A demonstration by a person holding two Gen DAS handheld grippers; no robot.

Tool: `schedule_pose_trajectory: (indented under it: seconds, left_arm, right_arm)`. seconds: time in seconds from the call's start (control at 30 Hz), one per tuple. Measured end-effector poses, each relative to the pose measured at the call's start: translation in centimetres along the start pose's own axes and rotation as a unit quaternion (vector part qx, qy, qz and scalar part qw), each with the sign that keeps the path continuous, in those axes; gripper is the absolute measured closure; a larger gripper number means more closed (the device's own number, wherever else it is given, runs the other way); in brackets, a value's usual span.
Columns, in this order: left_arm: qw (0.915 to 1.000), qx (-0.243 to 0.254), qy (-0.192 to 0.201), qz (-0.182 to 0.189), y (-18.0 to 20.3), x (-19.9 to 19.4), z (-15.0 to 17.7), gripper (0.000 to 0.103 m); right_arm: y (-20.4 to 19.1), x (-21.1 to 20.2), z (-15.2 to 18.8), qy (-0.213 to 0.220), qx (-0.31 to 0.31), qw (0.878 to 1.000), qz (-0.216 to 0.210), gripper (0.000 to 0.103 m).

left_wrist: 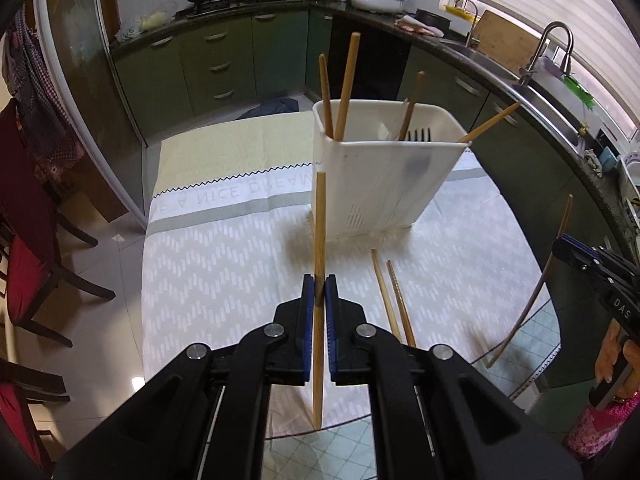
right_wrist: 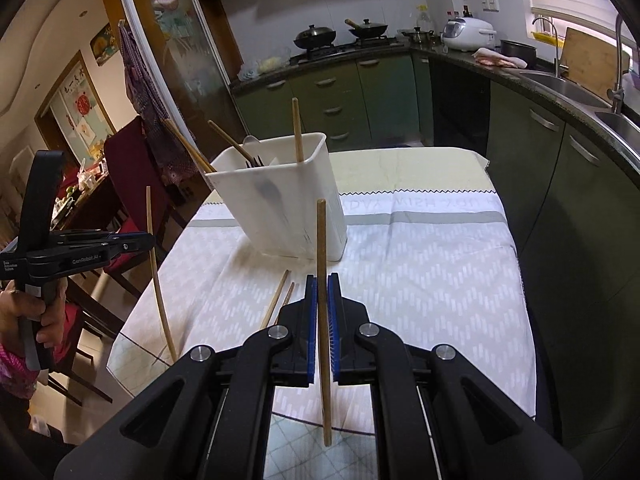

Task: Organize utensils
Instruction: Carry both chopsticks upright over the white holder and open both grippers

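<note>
- White utensil holder (left_wrist: 384, 176) upright on tablecloth (left_wrist: 224, 264); contains wooden chopsticks (left_wrist: 347, 84), a black fork (left_wrist: 419, 135) and something white, unclear.
- Left gripper (left_wrist: 319, 288) clenched on one upright chopstick (left_wrist: 320, 216).
- Right gripper (right_wrist: 322, 292) clenched on another chopstick (right_wrist: 321, 240).
- Two loose chopsticks (left_wrist: 394, 296) lie on cloth, near the holder.
- Cloth lettering: "A NICE DREAM". Gripper marking: "GenRobot.AI".

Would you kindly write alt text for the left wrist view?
The left gripper clamps a light wooden chopstick upright above a white patterned tablecloth. Behind stands a white plastic utensil holder; two wooden chopsticks lie on the cloth.
</note>
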State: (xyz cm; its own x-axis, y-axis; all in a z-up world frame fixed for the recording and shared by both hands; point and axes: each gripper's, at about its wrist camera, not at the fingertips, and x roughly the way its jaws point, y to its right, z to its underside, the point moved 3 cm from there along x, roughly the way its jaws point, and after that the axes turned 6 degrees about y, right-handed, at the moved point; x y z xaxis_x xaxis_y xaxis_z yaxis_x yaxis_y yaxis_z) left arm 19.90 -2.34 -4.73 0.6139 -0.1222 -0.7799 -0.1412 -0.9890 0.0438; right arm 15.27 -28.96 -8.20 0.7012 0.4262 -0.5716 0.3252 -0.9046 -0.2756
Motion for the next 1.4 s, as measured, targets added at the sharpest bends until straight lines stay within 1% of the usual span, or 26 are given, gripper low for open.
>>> schedule_pose_trajectory:
  seconds: [0.17, 0.3, 0.53, 0.83, 1.07, 1.23, 1.4]
  left_arm:
    - [0.9999, 0.008, 0.012, 0.007, 0.5, -1.5, 0.4, 0.097]
    - [0.9996, 0.013, 0.021, 0.011, 0.8, -2.4, 0.2, 0.097]
    - [0.9987, 0.023, 0.042, 0.018, 1.4, -4.2, -0.7, 0.097]
    - [0.9975, 0.028, 0.059, 0.027, 2.3, -5.8, -2.3, 0.097]
    - [0.9945, 0.032, 0.090, 0.043, 3.1, -8.8, -5.3, 0.097]
    - [0.9893, 0.036, 0.134, 0.046, 3.8, -12.0, -8.6, 0.097]
    - [0.9840, 0.029, 0.169, 0.047, 4.1, -14.2, -11.7, 0.097]
  right_arm:
    - [-0.4, -1.4, 0.3, 0.009, -0.005, 1.000, -0.002, 0.097]
    - [-0.7, -2.1, -0.2, 0.020, -0.010, 1.000, -0.004, 0.097]
    - [-1.8, -4.0, -1.5, 0.043, -0.022, 0.999, -0.009, 0.097]
    - [-3.2, -4.7, -3.8, 0.054, -0.038, 0.998, -0.017, 0.097]
    - [-5.2, -5.9, -6.6, 0.070, -0.060, 0.995, -0.033, 0.097]
    - [-6.9, -7.1, -9.2, 0.089, -0.075, 0.992, -0.040, 0.097]
    - [-8.3, -7.8, -11.9, 0.106, -0.085, 0.990, -0.040, 0.097]
